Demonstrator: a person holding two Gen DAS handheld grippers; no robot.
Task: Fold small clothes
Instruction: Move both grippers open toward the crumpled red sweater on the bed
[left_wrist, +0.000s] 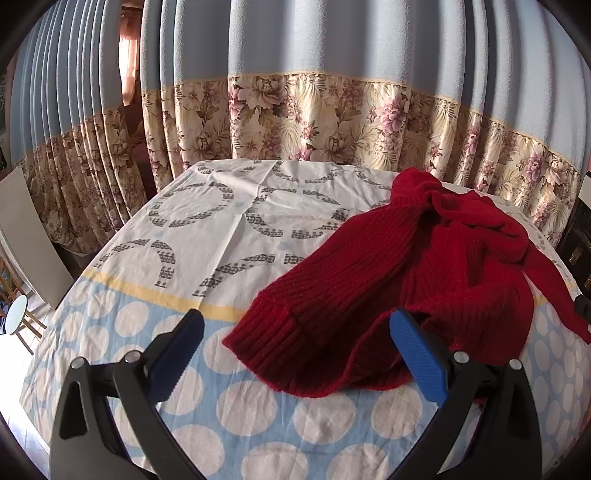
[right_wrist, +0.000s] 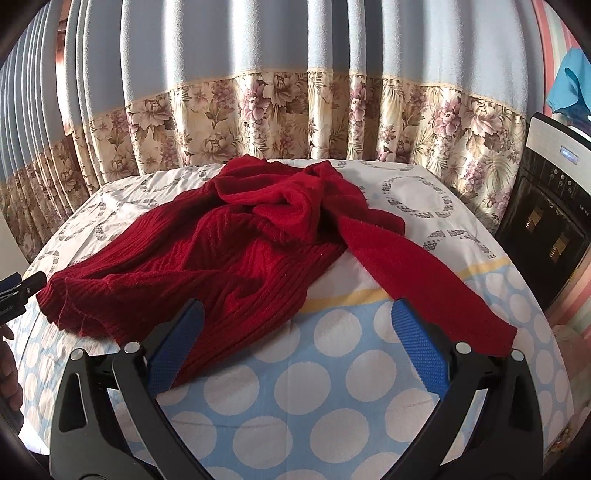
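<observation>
A crumpled dark red knitted sweater (left_wrist: 417, 266) lies on the table, right of centre in the left wrist view, with a ribbed cuff or hem pointing toward me. In the right wrist view the sweater (right_wrist: 229, 258) lies left of centre, one sleeve (right_wrist: 424, 280) stretching to the right front. My left gripper (left_wrist: 295, 332) is open, its blue pads either side of the sweater's near edge, just above it. My right gripper (right_wrist: 295, 332) is open and empty above the sweater's near hem. The left gripper's tip (right_wrist: 22, 288) shows at the left edge of the right wrist view.
The table is covered by a patterned cloth (left_wrist: 207, 236) with white dots on blue at the front. Blue and floral curtains (left_wrist: 295, 110) hang behind. A dark appliance (right_wrist: 546, 221) stands at the right. A stool (left_wrist: 16, 317) and a board stand at the left.
</observation>
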